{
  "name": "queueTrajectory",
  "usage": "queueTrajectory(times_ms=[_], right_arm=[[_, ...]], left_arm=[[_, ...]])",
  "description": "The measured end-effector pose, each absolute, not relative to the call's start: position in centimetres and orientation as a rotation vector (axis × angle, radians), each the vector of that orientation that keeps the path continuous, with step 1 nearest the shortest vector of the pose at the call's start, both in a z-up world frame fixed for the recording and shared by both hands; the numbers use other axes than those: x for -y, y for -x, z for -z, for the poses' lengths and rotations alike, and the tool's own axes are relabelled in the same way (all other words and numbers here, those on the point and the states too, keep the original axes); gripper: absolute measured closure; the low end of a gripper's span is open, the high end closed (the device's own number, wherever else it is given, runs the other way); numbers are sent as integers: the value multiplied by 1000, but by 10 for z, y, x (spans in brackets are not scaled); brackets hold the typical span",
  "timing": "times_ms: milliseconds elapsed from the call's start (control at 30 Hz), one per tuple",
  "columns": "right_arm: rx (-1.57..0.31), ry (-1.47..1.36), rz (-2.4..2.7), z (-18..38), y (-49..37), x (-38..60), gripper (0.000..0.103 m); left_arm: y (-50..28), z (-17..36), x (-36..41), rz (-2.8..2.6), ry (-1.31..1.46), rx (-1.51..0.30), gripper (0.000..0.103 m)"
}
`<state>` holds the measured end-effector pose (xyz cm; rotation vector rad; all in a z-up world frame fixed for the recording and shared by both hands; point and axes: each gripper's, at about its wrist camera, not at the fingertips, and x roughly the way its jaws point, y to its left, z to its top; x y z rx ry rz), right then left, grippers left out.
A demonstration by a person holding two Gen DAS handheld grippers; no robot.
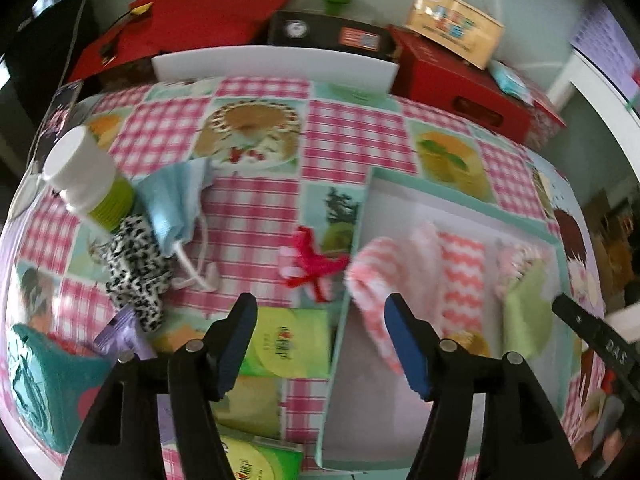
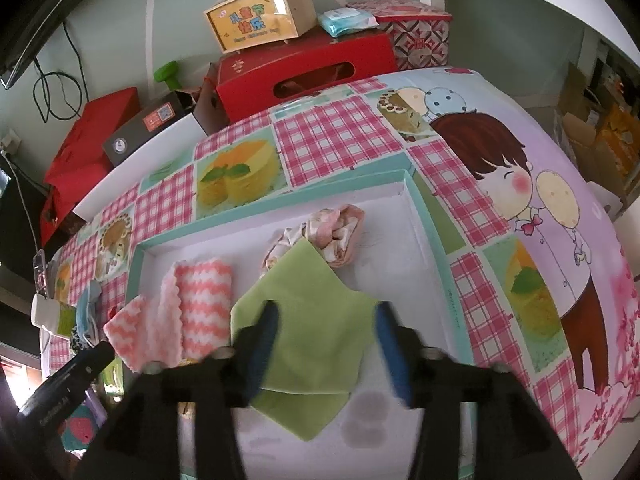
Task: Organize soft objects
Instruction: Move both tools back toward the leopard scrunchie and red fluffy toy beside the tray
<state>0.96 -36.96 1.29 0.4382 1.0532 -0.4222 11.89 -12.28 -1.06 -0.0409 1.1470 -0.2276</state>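
Between my right claw [image 2: 326,344], whose jaws stand apart and clear of it, lies the green cloth [image 2: 304,320], flat in the white tray [image 2: 404,216] beside the pink zigzag towel [image 2: 204,304]. My left claw [image 1: 320,344] is released too and grasps nothing, so I judge I should move it to the red ribbon [image 1: 316,268] or the blue mask [image 1: 176,200] on the desk [image 1: 344,132] and pinch the middle of the fabric. Motion blur smears both claws, and the tray's near edge is hidden under them.
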Motion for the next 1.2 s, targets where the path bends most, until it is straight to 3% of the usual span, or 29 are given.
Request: queueTrajectory(times_ms=[167,533,1200], right_arm=[[-1068,-420,405,-10,-14,363,39],[-1061,-360,371,-14,-25,338,17],[-914,-303,227,-51,-39,282,17]], left_arm=[[-124,14,109,179,89,-1152,24],[-129,7,88,136,148,-1126,23],[-143,-26,-13,36,290,-1033,23]])
